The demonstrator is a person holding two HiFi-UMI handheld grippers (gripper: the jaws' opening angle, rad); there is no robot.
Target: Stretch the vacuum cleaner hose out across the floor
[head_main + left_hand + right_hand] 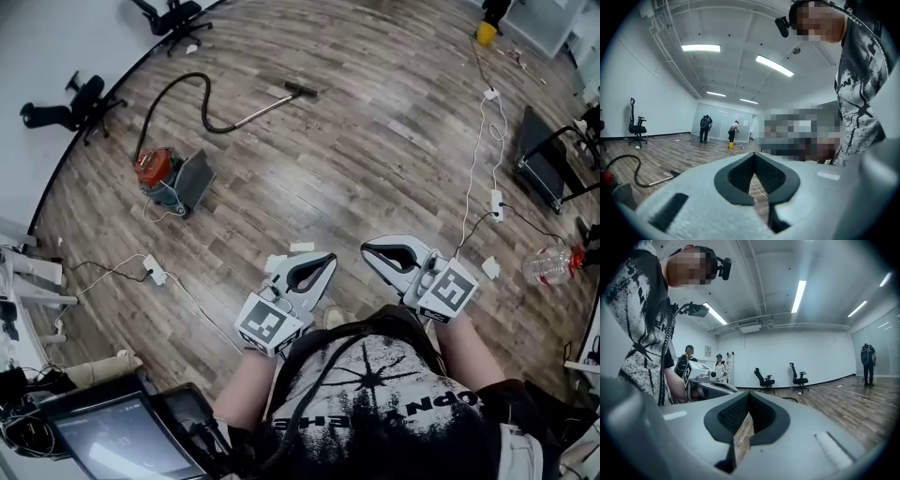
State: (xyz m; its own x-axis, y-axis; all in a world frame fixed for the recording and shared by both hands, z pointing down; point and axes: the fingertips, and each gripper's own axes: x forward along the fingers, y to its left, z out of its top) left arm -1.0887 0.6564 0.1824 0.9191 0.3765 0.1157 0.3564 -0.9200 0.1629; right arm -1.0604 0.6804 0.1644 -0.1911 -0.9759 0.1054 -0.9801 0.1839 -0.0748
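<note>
Head view, looking down from up high: the person stands at the bottom of the picture with the left tongs [323, 261] and the right tongs [372, 249] held out in front, side by side. Both tongs are squeezed shut with nothing in them; the two gripper views show only bare floor past the closed tips. The black hose [207, 105] lies far off in the upper left of the picture, well apart from both tongs. It comes out of the red vacuum cleaner [155, 171], bends up in a big loop, then joins the long tube [262, 108] that ends at the floor brush [302, 91]. So the hose is not pulled out yet, and I think the job now is just to get over to it. To do this well, the person should walk up close first and open one pair of tongs wide before reaching down. A good spot to grab looks like where the hose meets the tube. Then pull slowly, away from the red vacuum cleaner, so the loop goes flat and the machine does not roll along or tip. The other tongs could hold the hose near the machine. Watch out for the white cords [478, 169] on the floor at the right; feet could trip on them.
</note>
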